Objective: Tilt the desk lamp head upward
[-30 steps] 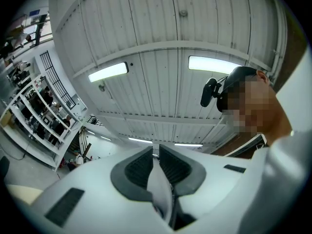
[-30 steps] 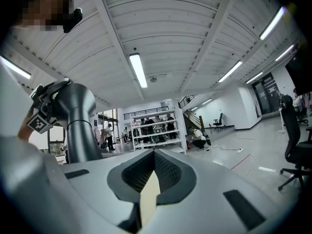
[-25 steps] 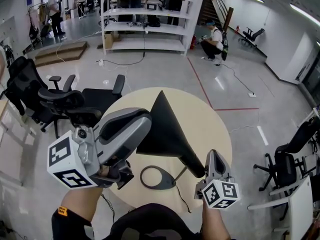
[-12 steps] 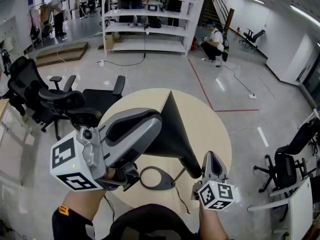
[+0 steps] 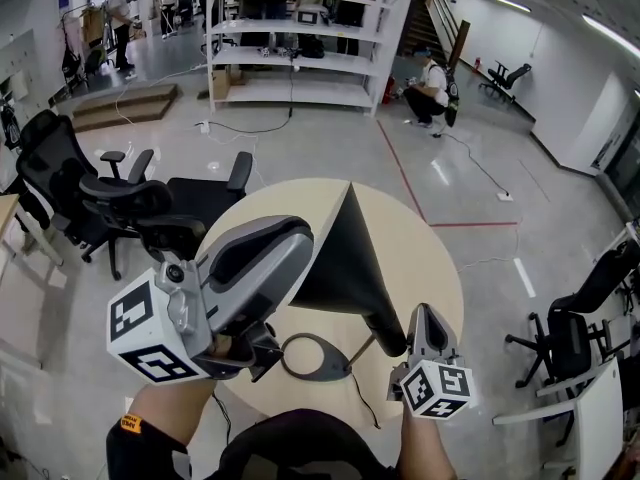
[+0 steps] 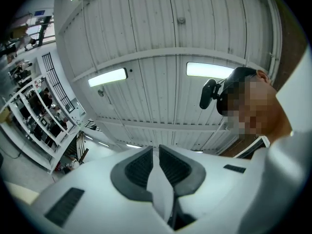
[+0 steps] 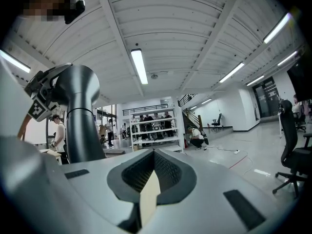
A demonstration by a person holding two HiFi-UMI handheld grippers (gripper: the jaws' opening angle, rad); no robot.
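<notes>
A black desk lamp stands on a round beige table [image 5: 430, 258]. Its cone-shaped head [image 5: 345, 258] points its narrow tip away from me, and its ring base [image 5: 312, 356] lies near the table's front edge. My left gripper [image 5: 288, 240] is held high in front of the lamp head's left side, aimed at the ceiling, jaws shut on nothing [image 6: 157, 152]. My right gripper [image 5: 425, 318] sits just right of the lamp's neck [image 5: 385, 330], shut and empty [image 7: 154, 155]. The neck rises as a dark grey cylinder [image 7: 80, 116] to the left of these jaws, apart from them.
Black office chairs [image 5: 130, 203] stand on the floor left of the table, and another [image 5: 570, 333] at the right. White shelving [image 5: 290, 38] with several people near it is far behind. A lamp cable [image 5: 362, 400] trails off the table's front edge.
The lamp head's tip has swung to the right and stands steeper. My left gripper has shifted up and right in front of it. The right gripper has barely moved.
</notes>
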